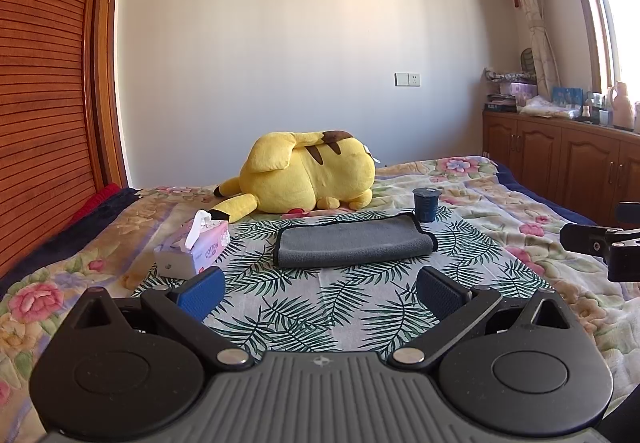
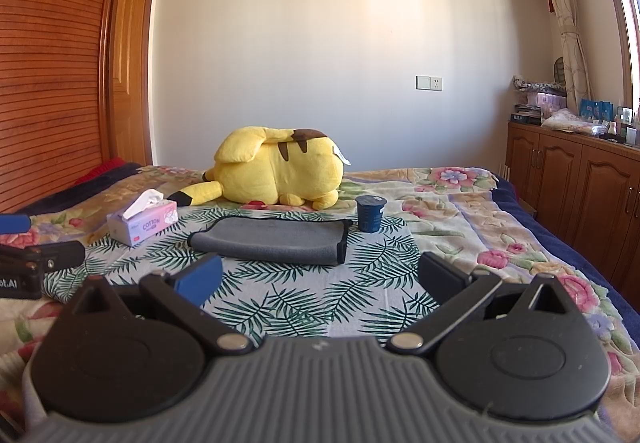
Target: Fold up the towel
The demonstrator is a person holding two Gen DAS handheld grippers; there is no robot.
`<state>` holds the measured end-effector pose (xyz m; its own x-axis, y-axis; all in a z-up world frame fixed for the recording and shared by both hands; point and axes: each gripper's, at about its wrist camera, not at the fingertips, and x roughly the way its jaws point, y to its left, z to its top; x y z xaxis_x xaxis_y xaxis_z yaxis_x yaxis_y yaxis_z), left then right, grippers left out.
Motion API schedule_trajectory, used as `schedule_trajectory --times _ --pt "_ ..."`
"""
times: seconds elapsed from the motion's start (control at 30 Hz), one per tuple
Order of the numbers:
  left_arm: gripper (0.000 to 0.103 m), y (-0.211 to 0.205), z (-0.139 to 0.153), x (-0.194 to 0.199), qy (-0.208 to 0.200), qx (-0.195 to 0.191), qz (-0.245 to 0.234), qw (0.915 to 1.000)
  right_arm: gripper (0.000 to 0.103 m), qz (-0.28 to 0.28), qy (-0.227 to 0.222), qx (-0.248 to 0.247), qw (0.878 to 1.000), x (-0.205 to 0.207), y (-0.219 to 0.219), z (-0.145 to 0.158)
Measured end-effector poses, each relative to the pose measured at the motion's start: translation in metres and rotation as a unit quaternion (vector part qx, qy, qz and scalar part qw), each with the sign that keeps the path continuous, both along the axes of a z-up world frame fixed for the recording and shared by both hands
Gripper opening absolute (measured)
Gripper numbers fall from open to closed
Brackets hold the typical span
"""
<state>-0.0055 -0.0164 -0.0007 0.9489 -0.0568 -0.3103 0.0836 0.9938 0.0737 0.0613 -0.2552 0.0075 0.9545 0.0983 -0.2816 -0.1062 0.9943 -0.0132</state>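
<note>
A grey towel (image 1: 354, 242) with a dark hem lies folded flat on a leaf-print cloth (image 1: 312, 307) on the bed. It also shows in the right wrist view (image 2: 272, 239). My left gripper (image 1: 320, 289) is open and empty, hovering short of the towel's near edge. My right gripper (image 2: 318, 281) is open and empty, also short of the towel. The right gripper's body shows at the right edge of the left wrist view (image 1: 600, 243), and the left gripper's body at the left edge of the right wrist view (image 2: 36, 263).
A yellow plush toy (image 1: 308, 175) lies behind the towel. A dark blue cup (image 1: 426, 205) stands at the towel's far right corner. A pink tissue box (image 1: 196, 249) sits to the towel's left. Wooden cabinets (image 1: 560, 167) line the right wall, a slatted wardrobe (image 1: 40, 103) the left.
</note>
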Motion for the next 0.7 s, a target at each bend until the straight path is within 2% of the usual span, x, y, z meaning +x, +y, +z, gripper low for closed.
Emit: schedule_trajectory --times 0.7 --pt "0.087 0.0024 0.0016 0.0014 0.0 0.002 -0.001 1.0 0.103 0.0 0.0 0.0 1.0 -0.0001 -0.0002 0.0007"
